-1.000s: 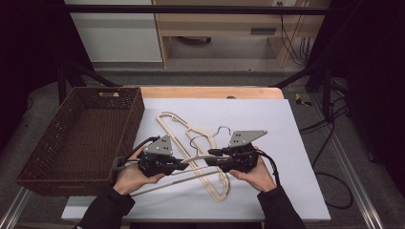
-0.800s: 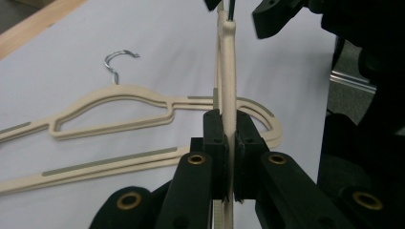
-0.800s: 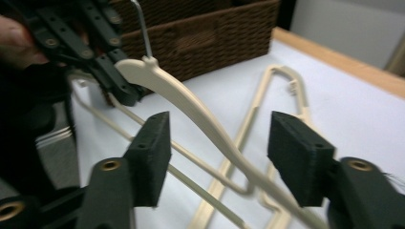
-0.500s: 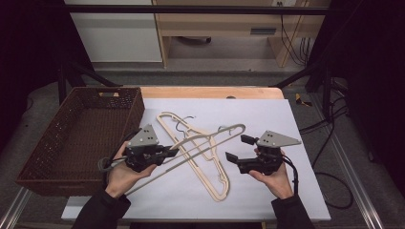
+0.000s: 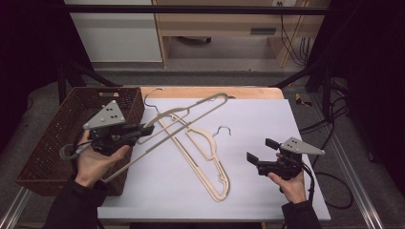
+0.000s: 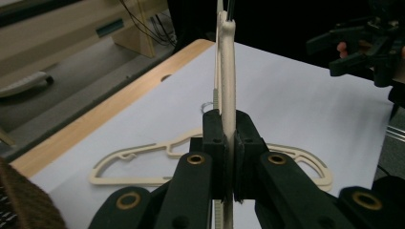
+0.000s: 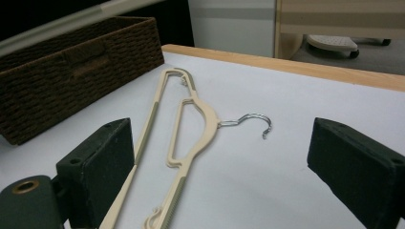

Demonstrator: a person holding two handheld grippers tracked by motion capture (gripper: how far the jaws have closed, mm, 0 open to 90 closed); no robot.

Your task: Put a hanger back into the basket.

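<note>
While clamping hanger [image 5: 191, 110]: left tool [image 5: 145, 130]

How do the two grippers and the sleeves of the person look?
Both the left gripper and the right gripper are black, and each has a grey three-cornered plate on top. Their fingers are blocky black pads on arms with brass-coloured rivets. A dark cable trails from each. The sleeves are dark.

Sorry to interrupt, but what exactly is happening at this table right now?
A person is working with two handheld grippers. The left gripper is shut on a beige hanger, held up off the white table beside the brown wicker basket. The right gripper has just been opening and holds nothing. A second hanger lies flat on the table between them.
</note>
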